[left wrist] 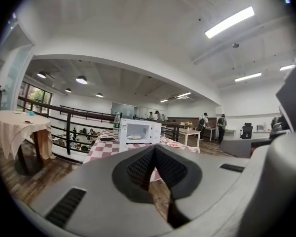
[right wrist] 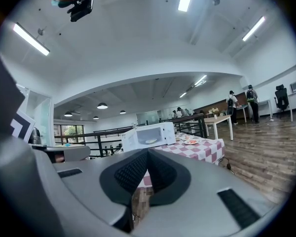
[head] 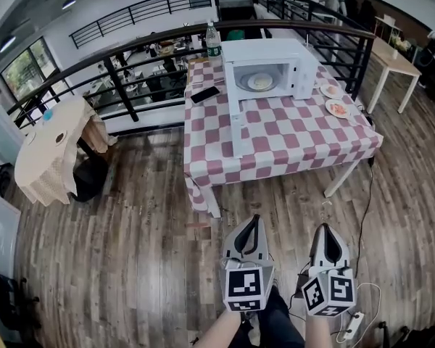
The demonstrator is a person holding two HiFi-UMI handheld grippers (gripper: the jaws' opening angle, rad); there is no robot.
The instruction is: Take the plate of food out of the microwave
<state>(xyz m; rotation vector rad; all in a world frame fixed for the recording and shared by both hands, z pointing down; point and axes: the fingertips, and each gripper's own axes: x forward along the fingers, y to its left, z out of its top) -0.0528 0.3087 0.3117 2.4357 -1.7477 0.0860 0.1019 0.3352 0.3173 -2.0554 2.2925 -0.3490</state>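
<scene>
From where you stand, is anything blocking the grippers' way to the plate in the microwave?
Nothing visible does. The microwave door stands open, the plate of food exposed inside. Only floor and the table front separate it from the left gripper and right gripper.

No text legible — only square markers.

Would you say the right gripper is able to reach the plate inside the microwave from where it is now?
Probably not yet: the right gripper hangs over the floor, short of the table, fingers shut. The microwave door stands open, so the plate looks unobstructed from closer.
</scene>
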